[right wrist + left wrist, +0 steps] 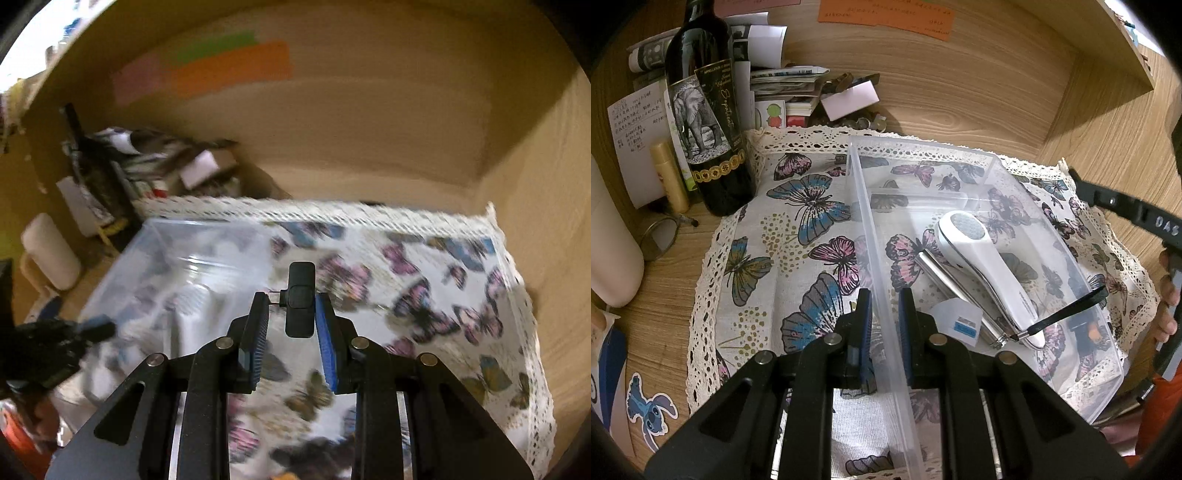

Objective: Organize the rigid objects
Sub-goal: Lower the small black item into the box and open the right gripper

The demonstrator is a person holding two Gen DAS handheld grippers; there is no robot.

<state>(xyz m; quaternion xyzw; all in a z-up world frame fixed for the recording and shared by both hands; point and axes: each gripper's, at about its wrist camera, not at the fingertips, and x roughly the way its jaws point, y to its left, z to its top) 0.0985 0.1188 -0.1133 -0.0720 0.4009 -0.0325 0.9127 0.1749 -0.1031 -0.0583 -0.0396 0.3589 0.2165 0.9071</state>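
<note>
A clear plastic bin [960, 155] sits on a butterfly-print cloth [798, 236]. Inside lie a white handheld device [986, 269] with a black strap, a metal tool [945, 277] and a small white packet [960, 321]. My left gripper [884, 325] straddles the bin's left wall, its pads close on either side of the wall. My right gripper [290, 325] is shut on a small black gadget [300, 304] and holds it above the cloth, right of the bin [177, 266]. The right wrist view is blurred.
A dark wine bottle [709, 122], a gold tube [670, 177], glasses [661, 236] and a white cylinder [609, 236] stand left of the cloth. Papers and small clutter [812, 92] lie behind it. Wooden walls enclose the back and right.
</note>
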